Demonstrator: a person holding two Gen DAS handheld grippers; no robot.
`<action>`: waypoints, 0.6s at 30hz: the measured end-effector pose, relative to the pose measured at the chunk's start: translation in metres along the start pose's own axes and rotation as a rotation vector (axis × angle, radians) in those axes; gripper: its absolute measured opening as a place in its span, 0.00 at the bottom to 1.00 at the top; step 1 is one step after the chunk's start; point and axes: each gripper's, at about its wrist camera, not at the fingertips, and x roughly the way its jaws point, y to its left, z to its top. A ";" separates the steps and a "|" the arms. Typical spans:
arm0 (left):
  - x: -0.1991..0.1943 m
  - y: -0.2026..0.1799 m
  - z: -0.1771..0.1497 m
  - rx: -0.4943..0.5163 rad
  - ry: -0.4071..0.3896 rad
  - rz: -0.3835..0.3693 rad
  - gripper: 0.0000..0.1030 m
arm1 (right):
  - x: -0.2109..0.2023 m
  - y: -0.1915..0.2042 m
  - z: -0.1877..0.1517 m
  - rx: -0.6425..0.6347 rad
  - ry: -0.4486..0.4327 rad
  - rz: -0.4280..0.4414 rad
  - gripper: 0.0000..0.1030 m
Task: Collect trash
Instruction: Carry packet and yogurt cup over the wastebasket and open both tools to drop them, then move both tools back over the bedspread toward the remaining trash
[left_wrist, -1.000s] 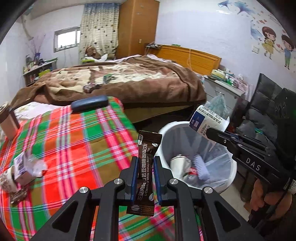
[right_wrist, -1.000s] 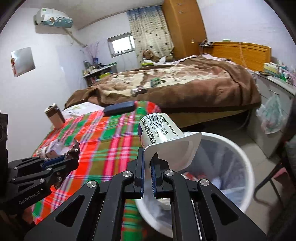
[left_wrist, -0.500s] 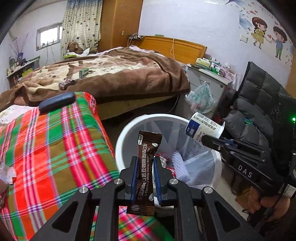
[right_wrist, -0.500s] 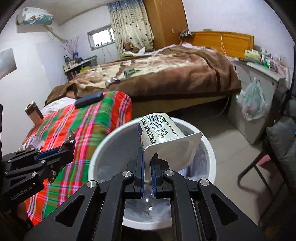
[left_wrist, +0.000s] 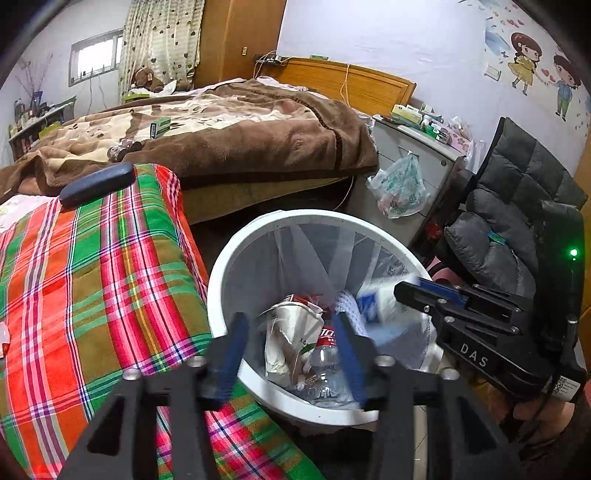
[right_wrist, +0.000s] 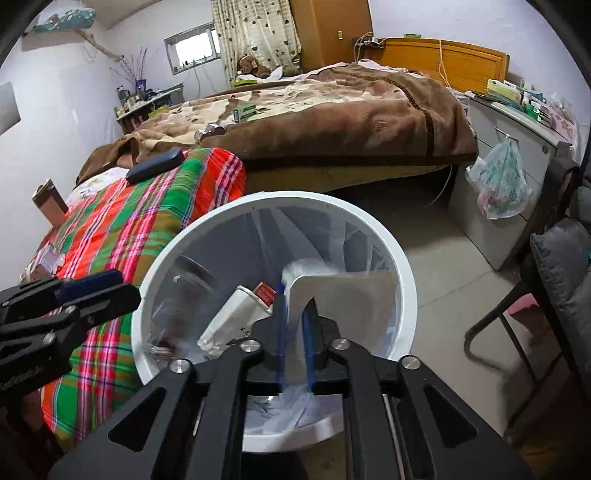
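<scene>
Left gripper (left_wrist: 291, 347) jaws just opening, now apart, empty; brown packet gone from them. Right gripper (right_wrist: 295, 332) jaws just opening, white cup (right_wrist: 340, 295) slipping into bin (right_wrist: 373, 225). Drop nearly done.

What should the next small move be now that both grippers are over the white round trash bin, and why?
Probably lift both grippers back toward the plaid-covered table for more trash. The left gripper has just been opening, with nothing between its jaws. The right gripper has just been opening too, and the blurred white yogurt cup is slipping into the white round trash bin. A crumpled wrapper is on that table.
</scene>
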 end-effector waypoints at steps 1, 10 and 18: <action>-0.001 0.001 0.000 -0.004 -0.002 -0.001 0.48 | 0.000 0.000 0.000 0.000 0.002 -0.003 0.22; -0.015 0.009 -0.001 -0.019 -0.029 0.021 0.48 | -0.010 0.004 0.001 0.006 -0.032 -0.010 0.36; -0.036 0.018 -0.004 -0.029 -0.060 0.048 0.48 | -0.016 0.013 0.002 0.001 -0.054 -0.003 0.36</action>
